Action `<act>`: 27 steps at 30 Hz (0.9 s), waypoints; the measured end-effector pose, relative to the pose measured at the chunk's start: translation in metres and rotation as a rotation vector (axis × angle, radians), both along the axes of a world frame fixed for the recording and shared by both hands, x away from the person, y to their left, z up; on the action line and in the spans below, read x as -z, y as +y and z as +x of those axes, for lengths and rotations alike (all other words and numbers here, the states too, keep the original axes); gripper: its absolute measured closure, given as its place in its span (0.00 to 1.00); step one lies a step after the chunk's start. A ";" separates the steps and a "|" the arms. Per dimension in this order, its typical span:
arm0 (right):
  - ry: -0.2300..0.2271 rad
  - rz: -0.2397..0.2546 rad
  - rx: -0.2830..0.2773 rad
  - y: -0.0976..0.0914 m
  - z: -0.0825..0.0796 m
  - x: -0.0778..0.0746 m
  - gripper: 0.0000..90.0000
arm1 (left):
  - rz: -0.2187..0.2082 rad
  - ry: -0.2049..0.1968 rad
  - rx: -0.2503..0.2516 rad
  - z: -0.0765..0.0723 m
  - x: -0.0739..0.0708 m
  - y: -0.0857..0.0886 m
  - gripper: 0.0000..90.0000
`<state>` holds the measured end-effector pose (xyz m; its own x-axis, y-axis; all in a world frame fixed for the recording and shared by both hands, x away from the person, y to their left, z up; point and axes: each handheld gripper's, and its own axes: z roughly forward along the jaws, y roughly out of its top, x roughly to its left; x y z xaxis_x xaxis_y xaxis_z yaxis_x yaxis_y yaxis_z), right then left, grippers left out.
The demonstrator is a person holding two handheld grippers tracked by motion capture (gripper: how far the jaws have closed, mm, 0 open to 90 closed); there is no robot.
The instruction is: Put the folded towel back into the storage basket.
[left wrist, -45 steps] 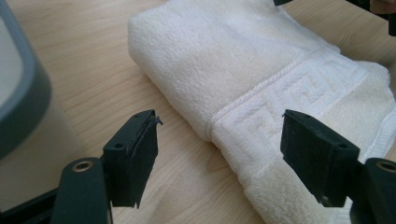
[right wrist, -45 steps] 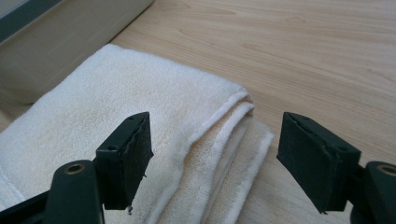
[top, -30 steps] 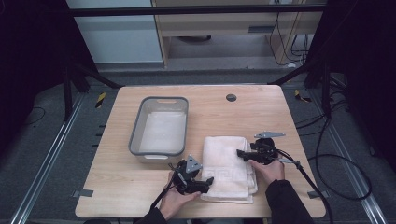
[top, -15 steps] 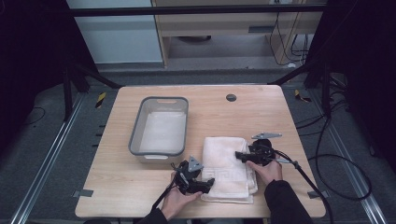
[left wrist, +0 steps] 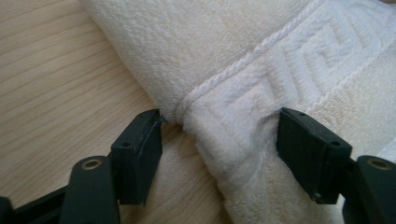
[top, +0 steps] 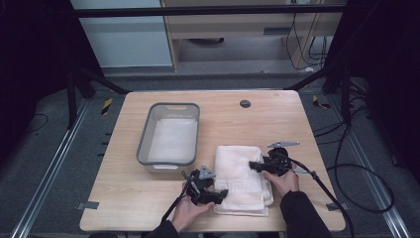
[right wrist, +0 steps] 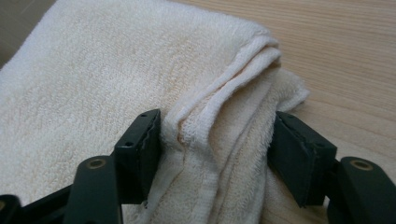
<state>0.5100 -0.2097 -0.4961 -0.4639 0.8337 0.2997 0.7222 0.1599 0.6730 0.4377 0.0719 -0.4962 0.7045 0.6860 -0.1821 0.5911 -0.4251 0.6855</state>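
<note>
A folded cream towel [top: 242,171] with a raised key-pattern border lies on the wooden table [top: 148,208], near its front edge. My left gripper [top: 223,193] is at the towel's near left corner. In the left gripper view its jaws have just been closing, and both pads touch the bunched, corded edge of the towel [left wrist: 243,70]. My right gripper [top: 253,166] reaches in from the towel's right side. Its jaws have also been closing, and they pinch the stacked folds of the towel [right wrist: 93,70] that rise between the pads.
A grey rectangular bin [top: 143,144] with a pale bottom stands left of the towel, close to the left gripper. A small dark round disc [top: 244,103] sits in the table farther back. Cables trail off the right edge.
Both pairs of jaws have narrowed onto the towel's edges. The left gripper has crept slightly toward the towel's corner; the right hand has stayed put.
</note>
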 end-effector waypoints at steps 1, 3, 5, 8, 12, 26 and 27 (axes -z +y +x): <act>0.010 0.008 -0.004 0.000 0.000 0.000 0.45 | -0.003 0.010 0.006 0.000 -0.001 0.000 0.38; 0.020 0.020 -0.006 0.000 0.000 -0.001 0.49 | -0.005 0.018 0.021 0.001 -0.001 0.000 0.41; 0.029 0.029 -0.008 0.000 0.000 -0.001 0.53 | -0.010 0.028 0.022 0.001 -0.001 -0.001 0.46; 0.042 0.042 -0.013 0.000 0.001 -0.001 0.58 | -0.021 0.045 0.034 0.001 -0.002 -0.001 0.52; 0.057 0.059 -0.016 0.000 0.001 -0.001 0.64 | -0.017 0.061 0.042 0.002 -0.003 -0.002 0.57; 0.055 0.057 -0.023 0.003 0.001 -0.006 0.74 | -0.033 0.046 0.023 -0.005 -0.005 -0.003 0.77; 0.056 0.060 -0.023 0.003 0.001 -0.006 0.74 | -0.033 0.046 0.023 -0.005 -0.005 -0.003 0.78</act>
